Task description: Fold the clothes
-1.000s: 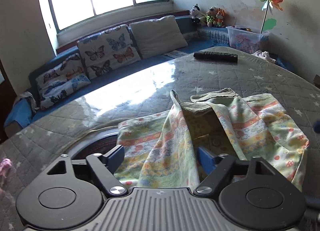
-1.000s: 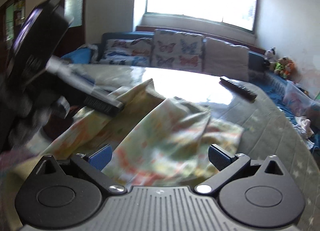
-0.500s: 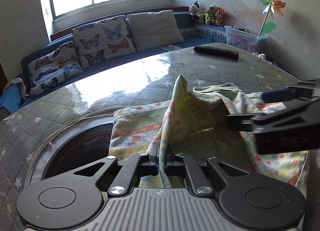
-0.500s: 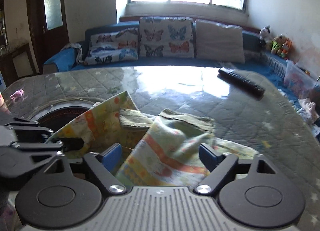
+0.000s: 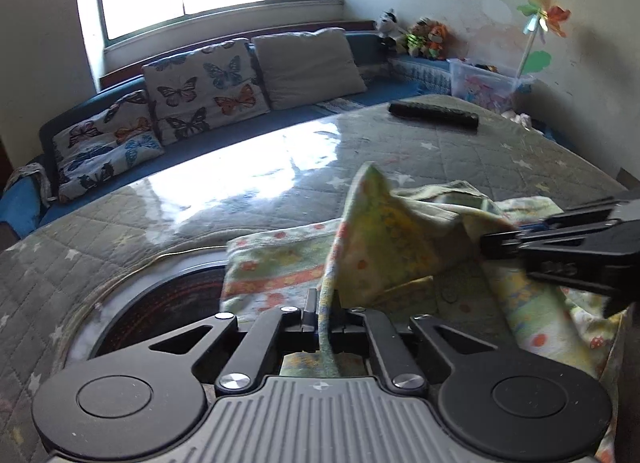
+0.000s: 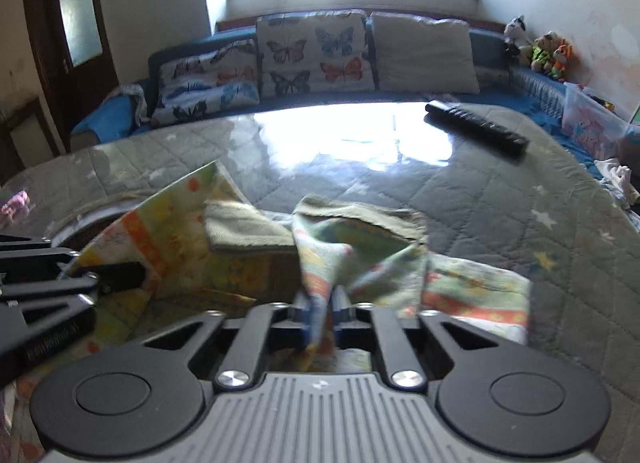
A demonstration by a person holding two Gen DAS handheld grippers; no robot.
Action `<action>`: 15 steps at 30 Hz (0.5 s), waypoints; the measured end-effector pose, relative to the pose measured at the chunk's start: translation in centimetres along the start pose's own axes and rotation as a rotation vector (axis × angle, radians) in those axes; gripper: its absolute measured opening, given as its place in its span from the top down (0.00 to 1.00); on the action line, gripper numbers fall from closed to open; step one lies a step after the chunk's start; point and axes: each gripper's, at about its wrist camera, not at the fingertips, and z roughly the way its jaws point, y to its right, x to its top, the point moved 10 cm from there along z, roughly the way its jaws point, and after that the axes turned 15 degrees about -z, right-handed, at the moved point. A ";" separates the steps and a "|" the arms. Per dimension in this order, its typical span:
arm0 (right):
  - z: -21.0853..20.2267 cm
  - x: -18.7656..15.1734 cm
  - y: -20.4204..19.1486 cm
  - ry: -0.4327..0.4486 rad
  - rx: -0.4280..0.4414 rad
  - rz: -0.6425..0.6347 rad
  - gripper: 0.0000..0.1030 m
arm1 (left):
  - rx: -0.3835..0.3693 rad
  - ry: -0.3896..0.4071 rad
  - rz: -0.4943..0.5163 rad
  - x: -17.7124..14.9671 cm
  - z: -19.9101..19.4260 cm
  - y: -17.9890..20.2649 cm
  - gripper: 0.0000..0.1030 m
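We have the left gripper (image 5: pixel 323 313) and right gripper (image 6: pixel 320 309) each clamped on a pinch of the printed garment (image 5: pixel 380 239), crumpled on the quilted counter (image 5: pixel 248 199). It looks light and floppy; edges or corners should give cleaner holds.

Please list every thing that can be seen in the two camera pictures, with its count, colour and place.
patterned garment: one, yellow-green with orange, on table, pinched by both grippers
quilted table cover: one, grey with stars
remote control: one, black, far right of table
butterfly cushions: three, white, on blue sofa
plain cushion: one, beige, beside them
plush toys: three, sofa corner
pinwheel: one, multicoloured, by wall
left gripper: black, shut on garment
right gripper: black, shut on garment
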 end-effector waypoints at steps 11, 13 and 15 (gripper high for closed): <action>-8.2 -2.9 6.0 0.145 -0.121 0.110 0.97 | 0.125 0.152 -0.181 -0.8 -9.9 -8.6 0.98; -9.5 -3.7 7.0 0.160 -0.146 0.130 0.98 | 0.155 0.168 -0.225 -2.0 -12.1 -10.5 0.98; -10.8 -4.8 8.0 0.166 -0.159 0.156 0.98 | 0.171 0.166 -0.276 -3.6 -13.8 -12.0 0.98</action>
